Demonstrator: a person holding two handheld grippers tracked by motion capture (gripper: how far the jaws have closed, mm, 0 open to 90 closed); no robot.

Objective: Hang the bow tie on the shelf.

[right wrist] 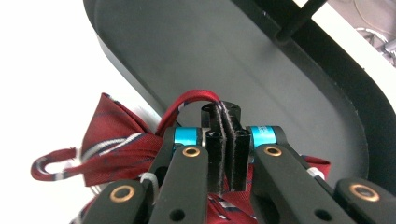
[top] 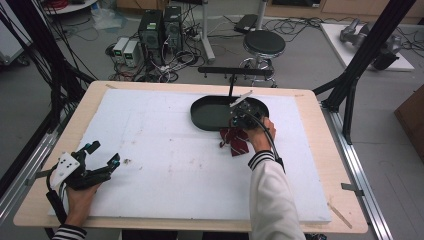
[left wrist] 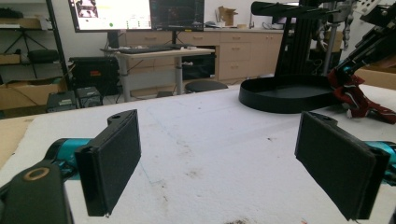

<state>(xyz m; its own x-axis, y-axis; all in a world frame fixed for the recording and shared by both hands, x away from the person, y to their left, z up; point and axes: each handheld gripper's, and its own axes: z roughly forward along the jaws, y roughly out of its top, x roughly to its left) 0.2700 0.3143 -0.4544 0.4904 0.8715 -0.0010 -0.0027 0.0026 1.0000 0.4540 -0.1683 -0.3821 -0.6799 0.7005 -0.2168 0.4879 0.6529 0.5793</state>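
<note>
Right tool clamped on red striped bow tie beside black tray.
Tie's long axis unclear; left tool gapes, well apart from tray.

The left gripper rests low at the near left of the table, held in the left hand, its jaws spread wide apart. The right gripper reaches forward from a white-sleeved arm, tilted downward, its jaws pressed together.

White foam board bare between the grippers: free passage. Obstacles at far right: black tray, post rising from it, red tie against its near rim.
</note>
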